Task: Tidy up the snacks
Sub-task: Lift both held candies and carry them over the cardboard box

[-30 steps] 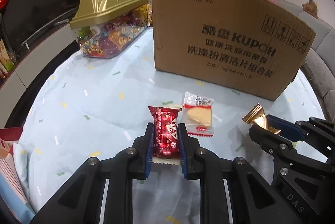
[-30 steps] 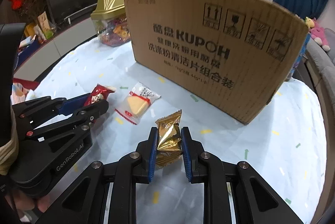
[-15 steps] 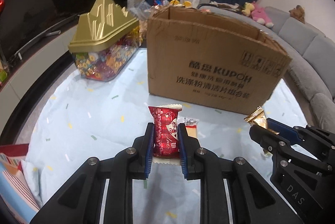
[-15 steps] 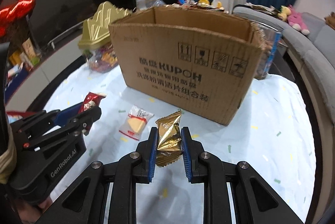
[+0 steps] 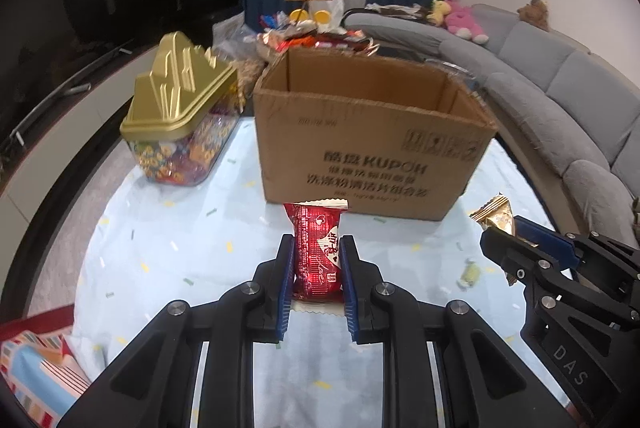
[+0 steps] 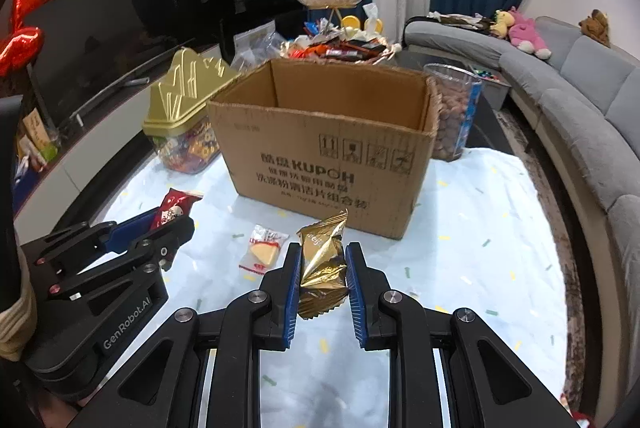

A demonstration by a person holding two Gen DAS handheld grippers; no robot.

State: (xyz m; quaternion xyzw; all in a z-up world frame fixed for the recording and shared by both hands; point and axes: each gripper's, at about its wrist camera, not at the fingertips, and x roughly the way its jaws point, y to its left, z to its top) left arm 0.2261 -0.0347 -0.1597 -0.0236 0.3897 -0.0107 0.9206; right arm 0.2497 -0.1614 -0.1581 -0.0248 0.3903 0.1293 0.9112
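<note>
Step in hand: carry to the box [image 5: 372, 148]. Your left gripper [image 5: 317, 266] is clamped on the red packet [image 5: 318, 252]; your right gripper [image 6: 322, 270] is clamped on the gold packet [image 6: 322, 260]. Both hang above the table [image 6: 480, 228], short of the box's near wall.

Next: you'd need to clear that wall's top edge, then release over the open top.

Around: a white packet [image 6: 262, 254] lies on the table between the grippers, likely next. Gold-lidded candy jar [image 5: 180, 116] stands left of the box, clear of the path.
</note>
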